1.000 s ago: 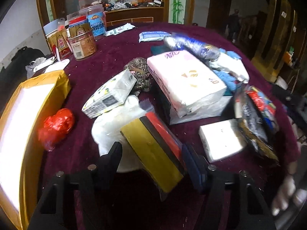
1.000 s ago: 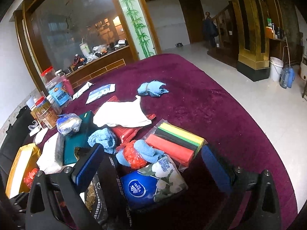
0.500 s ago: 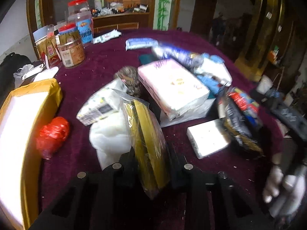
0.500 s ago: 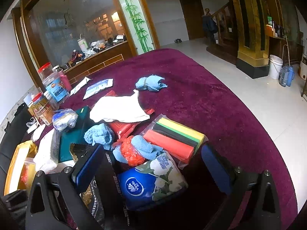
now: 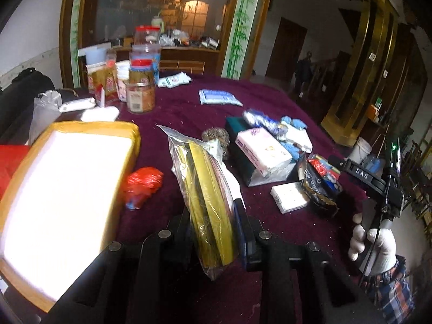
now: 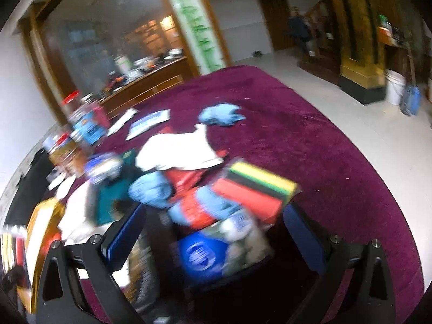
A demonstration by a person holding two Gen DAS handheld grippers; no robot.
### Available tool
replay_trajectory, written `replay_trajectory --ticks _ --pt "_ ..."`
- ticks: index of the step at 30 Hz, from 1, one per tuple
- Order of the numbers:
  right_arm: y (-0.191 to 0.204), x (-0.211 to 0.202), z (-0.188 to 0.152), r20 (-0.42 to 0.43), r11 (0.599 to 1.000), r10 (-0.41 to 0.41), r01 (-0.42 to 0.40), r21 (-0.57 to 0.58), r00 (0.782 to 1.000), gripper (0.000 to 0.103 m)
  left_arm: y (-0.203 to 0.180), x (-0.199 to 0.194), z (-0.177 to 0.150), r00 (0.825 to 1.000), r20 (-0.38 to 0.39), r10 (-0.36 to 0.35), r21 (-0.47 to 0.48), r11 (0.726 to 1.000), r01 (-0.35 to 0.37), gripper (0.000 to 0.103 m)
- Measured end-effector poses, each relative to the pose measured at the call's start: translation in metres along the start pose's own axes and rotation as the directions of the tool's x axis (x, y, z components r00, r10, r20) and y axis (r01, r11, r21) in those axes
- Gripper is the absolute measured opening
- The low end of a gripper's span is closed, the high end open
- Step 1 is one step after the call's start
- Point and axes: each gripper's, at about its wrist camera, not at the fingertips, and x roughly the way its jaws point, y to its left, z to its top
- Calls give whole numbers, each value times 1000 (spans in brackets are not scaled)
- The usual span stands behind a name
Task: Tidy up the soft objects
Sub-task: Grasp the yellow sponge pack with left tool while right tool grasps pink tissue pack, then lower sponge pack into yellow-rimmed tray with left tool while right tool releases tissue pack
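Lifted since 1 s ago: bagged sponge pack was lying flat between the spread left claw fingers, now it stands on edge, raised off the worktop, and the left claw is pressed together on its lower half. Clear bag top sticks up toward 12 o'clock, loose bag end hangs below the fingers.

Left wrist view: yellow-rimmed foam tray at 9 o'clock, red crumpled bag just beside its right edge. Pink tissue pack at 1 o'clock on top of a dark green box; steel scourer just left of that. Small white tissue pack at 3 o'clock, touching a black snack bag. Jars grouped at 11 o'clock, far side. Gloved right hand grips the other tool's handle at 4 o'clock.

Right wrist view, motion-blurred: right claw is spread wide, pinching nothing, hovering over the pile. Blue tissue pack sits between its fingers, apart from both. Second sponge pack, red/black/yellow stripes, at 1 o'clock, near the right finger. White cloth at 12 o'clock, blue cloth beyond it, another blue cloth at 11 o'clock.
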Motion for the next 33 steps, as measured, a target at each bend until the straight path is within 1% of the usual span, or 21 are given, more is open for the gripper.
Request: replay_trajectory --ticks 2,3,5,6,8,10,11,12,14,16,17,19,22,23,24,26,27,28,30,31,33 --pt "25 -14 2 -6 996 49 -49 -70 999 101 7 -8 0 1000 21 4 7 1000 -4 27" --pt "43 -21 4 -8 990 66 -66 -127 998 101 12 -13 0 1000 30 6 7 1000 -6 27" --pt "87 -28 9 -29 958 84 -88 -272 996 101 22 -16 -1 999 39 -2 -8 1000 2 27" --pt "111 -24 11 -59 934 96 -111 -339 994 101 27 -18 -1 999 43 -4 -17 1000 5 27" --pt "139 -8 13 -104 905 72 -109 -412 992 101 37 -21 -4 999 50 -7 -41 999 9 27" --pt "163 19 12 -141 877 12 -78 -475 990 99 53 -25 -7 999 51 -7 -76 997 11 27" --pt "169 33 11 -168 873 -9 -74 -482 986 95 58 -27 -8 999 52 -2 -85 996 7 27" --pt "171 40 11 -191 875 -14 -81 -477 982 89 66 -31 -9 999 54 9 -99 995 -4 27" --pt "177 57 9 -235 882 -17 -96 -461 972 84 79 -39 -10 998 62 30 -114 993 -23 27" --pt "181 65 7 -257 885 -22 -101 -454 966 67 92 -48 -9 996 77 55 -124 991 -45 27" --pt "181 68 5 -278 890 -17 -112 -441 960 51 98 -51 -9 995 81 62 -128 990 -51 28" --pt "181 63 6 -268 900 -6 -112 -422 963 50 107 -54 -10 995 81 60 -137 989 -48 28" --pt "187 42 10 -252 911 40 -139 -388 967 49 122 -54 -5 997 69 31 -160 987 -20 28" --pt "191 32 12 -244 914 65 -156 -375 967 49 124 -53 -4 997 66 28 -163 987 -17 28" --pt "198 22 15 -245 914 105 -191 -358 964 49 130 -51 1 998 60 25 -166 986 -15 28" --pt "214 13 20 -270 907 188 -273 -321 944 50 136 -48 8 998 51 26 -162 987 -17 28" --pt "228 10 21 -299 896 249 -337 -291 921 50 142 -42 16 999 43 31 -158 987 -24 28" --pt "240 11 22 -322 886 286 -377 -270 903 50 146 -37 22 999 36 37 -158 987 -31 28" --pt "271 19 18 -382 861 361 -462 -215 851 50 156 -23 33 999 19 41 -161 986 -37 28" --pt "287 27 14 -405 851 382 -487 -196 831 50 161 -14 38 999 7 40 -168 985 -38 28" --pt "311 43 7 -432 844 399 -508 -173 809 50 178 14 50 999 -31 29 -194 980 -35 28"
